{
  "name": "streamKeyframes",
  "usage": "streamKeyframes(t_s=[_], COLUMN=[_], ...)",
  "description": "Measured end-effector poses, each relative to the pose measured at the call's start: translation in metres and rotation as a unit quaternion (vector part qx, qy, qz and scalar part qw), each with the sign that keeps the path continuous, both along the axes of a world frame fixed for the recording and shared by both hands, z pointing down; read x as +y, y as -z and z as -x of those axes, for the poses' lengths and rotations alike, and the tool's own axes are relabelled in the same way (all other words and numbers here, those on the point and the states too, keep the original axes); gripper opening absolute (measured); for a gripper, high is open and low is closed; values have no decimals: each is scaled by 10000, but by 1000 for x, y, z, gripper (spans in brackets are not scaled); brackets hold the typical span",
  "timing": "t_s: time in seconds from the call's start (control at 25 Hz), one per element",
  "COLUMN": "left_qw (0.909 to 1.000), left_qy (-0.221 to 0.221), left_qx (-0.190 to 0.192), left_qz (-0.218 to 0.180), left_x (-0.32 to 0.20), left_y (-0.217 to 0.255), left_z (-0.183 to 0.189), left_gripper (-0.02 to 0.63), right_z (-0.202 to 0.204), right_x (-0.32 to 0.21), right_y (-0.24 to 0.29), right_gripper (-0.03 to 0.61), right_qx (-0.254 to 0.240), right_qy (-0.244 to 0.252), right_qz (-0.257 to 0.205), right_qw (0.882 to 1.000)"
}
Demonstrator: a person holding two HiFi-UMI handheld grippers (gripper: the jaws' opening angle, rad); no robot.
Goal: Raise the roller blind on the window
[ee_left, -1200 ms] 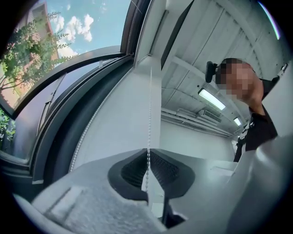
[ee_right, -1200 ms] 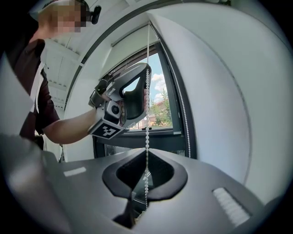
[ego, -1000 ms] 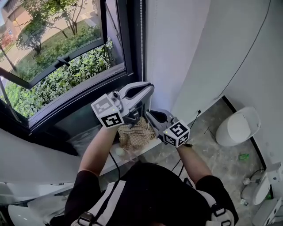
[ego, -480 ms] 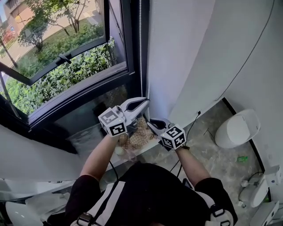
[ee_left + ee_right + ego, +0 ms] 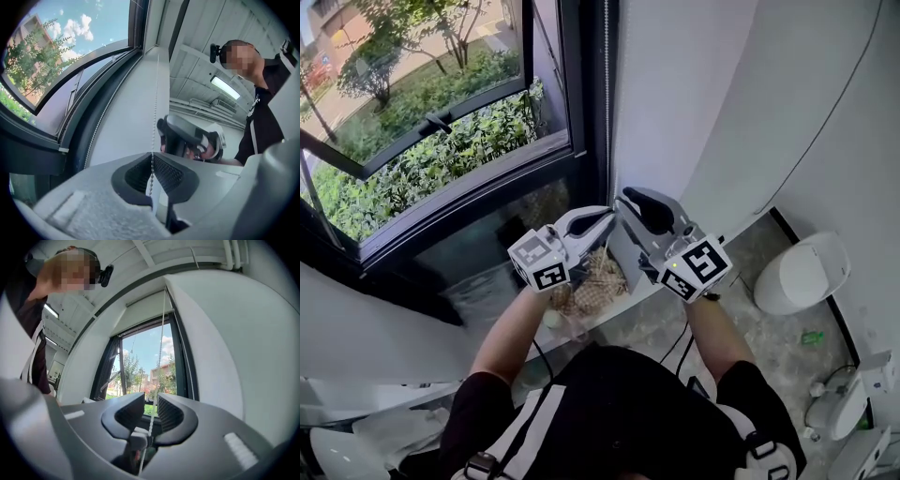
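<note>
Left gripper (image 5: 606, 218) pinches the chain (image 5: 607, 103) tight. Just above it, the right gripper (image 5: 627, 198) has just been opening, its jaws apart and the chain running loose between them. Beyond, the blind (image 5: 145, 310) sits high over the window (image 5: 441, 122).

head view looks down; gripper views share window (image 5: 422, 131)

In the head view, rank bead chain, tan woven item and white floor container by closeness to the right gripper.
1. The bead chain, between the right gripper's jaws, which have just been opening.
2. The tan woven item, below on the sill.
3. The white container, right, on the floor.
</note>
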State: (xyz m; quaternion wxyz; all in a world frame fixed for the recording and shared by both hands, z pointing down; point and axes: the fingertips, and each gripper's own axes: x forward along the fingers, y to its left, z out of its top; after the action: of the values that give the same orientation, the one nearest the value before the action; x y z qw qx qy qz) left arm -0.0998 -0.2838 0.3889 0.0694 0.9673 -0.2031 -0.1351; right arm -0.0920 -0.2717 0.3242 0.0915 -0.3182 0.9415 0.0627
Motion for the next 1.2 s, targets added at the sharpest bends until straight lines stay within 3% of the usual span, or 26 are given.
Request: streamKeyframes(t_s=[0.28,0.36,0.72,0.84,1.04,1.2], left_qw=[10000,10000,9999,9996,9948,9875], left_qy=[30,36,45,-13,-263,-286], left_qx=[-28,37,130,49,-232,-658], left_qz=[-34,-78,62,261,958,1406], left_x=[3,2,-2,-1,9,21], left_y=[-1,-3,-11,-28,-81,-135], left_z=[5,8,10,2,-24,-30], left_gripper=[15,15,15,15,15,15], right_z=[16,21,18,12,8,5], right_x=[-15,-19,-22,-23,-30,-18], right_y=[62,65,58,41,-20,-74], right_gripper=[76,25,15,15,15,15], right_qx=[-144,-187,-413,-374,118,350], right_qy=[-15,-29,62,-34,-158,-113], right_qz=[-318,-209,-140,-76,346,792], right_qw=[9994,9996,9990,9993,9992,9962])
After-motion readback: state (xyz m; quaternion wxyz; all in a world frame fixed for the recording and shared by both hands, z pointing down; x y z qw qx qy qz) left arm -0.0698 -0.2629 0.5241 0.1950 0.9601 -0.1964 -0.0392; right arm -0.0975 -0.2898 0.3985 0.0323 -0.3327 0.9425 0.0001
